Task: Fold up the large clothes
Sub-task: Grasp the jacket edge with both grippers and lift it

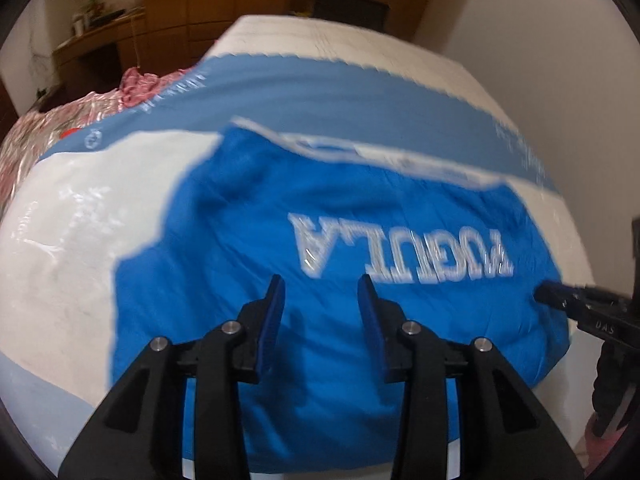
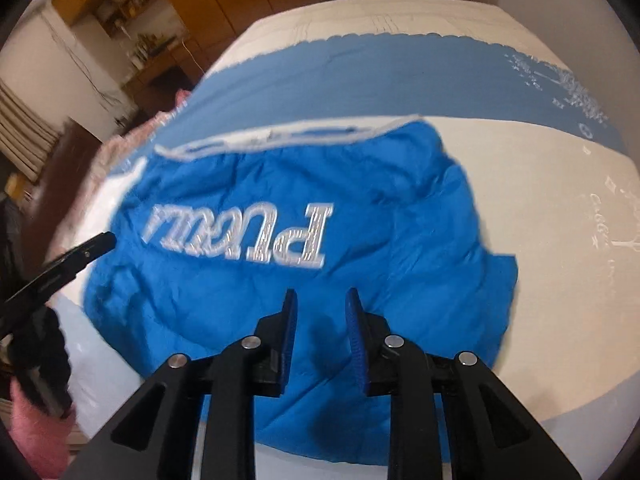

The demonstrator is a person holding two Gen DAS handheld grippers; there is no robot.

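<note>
A bright blue garment (image 1: 320, 312) with silver-white lettering (image 1: 404, 254) and a white trim along its far edge lies folded on the bed, wrinkled. It also shows in the right wrist view (image 2: 320, 240). My left gripper (image 1: 322, 286) is open and empty, hovering just above the garment's near part. My right gripper (image 2: 321, 298) is open and empty above the garment's near middle. The right gripper's tip shows in the left wrist view (image 1: 560, 300) at the garment's right edge. The left gripper's tip shows in the right wrist view (image 2: 96, 246) at the garment's left edge.
The bed cover (image 1: 80, 220) is white with a wide dull-blue band (image 1: 360, 100) across the far side. A pink patterned heap (image 1: 132, 88) lies at the bed's far left. Wooden cabinets and shelves (image 2: 160, 20) stand beyond the bed. A white wall (image 1: 540, 40) is to the right.
</note>
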